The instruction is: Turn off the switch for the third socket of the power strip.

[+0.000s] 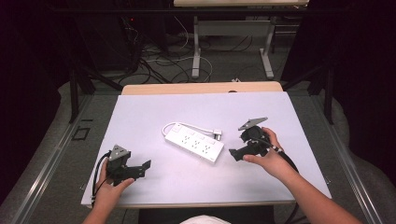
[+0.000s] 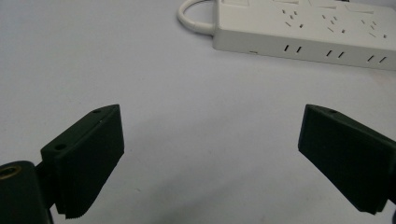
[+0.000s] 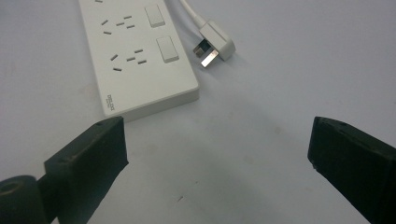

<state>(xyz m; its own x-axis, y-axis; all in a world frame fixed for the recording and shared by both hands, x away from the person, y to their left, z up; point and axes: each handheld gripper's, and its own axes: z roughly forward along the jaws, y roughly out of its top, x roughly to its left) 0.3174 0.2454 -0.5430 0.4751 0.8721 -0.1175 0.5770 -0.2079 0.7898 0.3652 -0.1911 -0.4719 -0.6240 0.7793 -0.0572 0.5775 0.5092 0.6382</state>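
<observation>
Status: I have both grippers over the white-covered rectangular table (image 1: pixel 140 116), nothing gripped yet. The white plastic multi-socket power strip (image 1: pixel 194 143) lies flat near the table centre, slightly toward the far edge, set diagonally, its long axis running from far-left to near-right. Its short white cable (image 1: pixel 187 126) loops out of the far-left end and runs along the far side of the strip to the white three-pin plug (image 1: pixel 217 135), which rests on the table just beside the strip's far-right side, prongs showing in the right gripper view, plug (image 3: pixel 215 44) not inserted in any socket. Left gripper (image 1: pixel 144 167): near the table's near-left corner, well apart from the strip, jaws released wide, bare table surface between them in the left gripper view, strip (image 2: pixel 303 32) ahead of them. Right gripper (image 1: pixel 236 154): near the strip's near-right end, toward the right edge of the table, jaws likewise spread wide and holding nothing; in the right gripper view the strip's end (image 3: pixel 140 60) sits just ahead of the left-hand jaw, plug farther ahead. Progress est.: approach phase only. Done: grippers positioned either side of the strip, right one close. Left to do, as I judge it: close the remaining gap w/ the right gripper, take the plug or the strip body, steady w/ the left. No contact w/ strip, cable or plug so far.
</observation>
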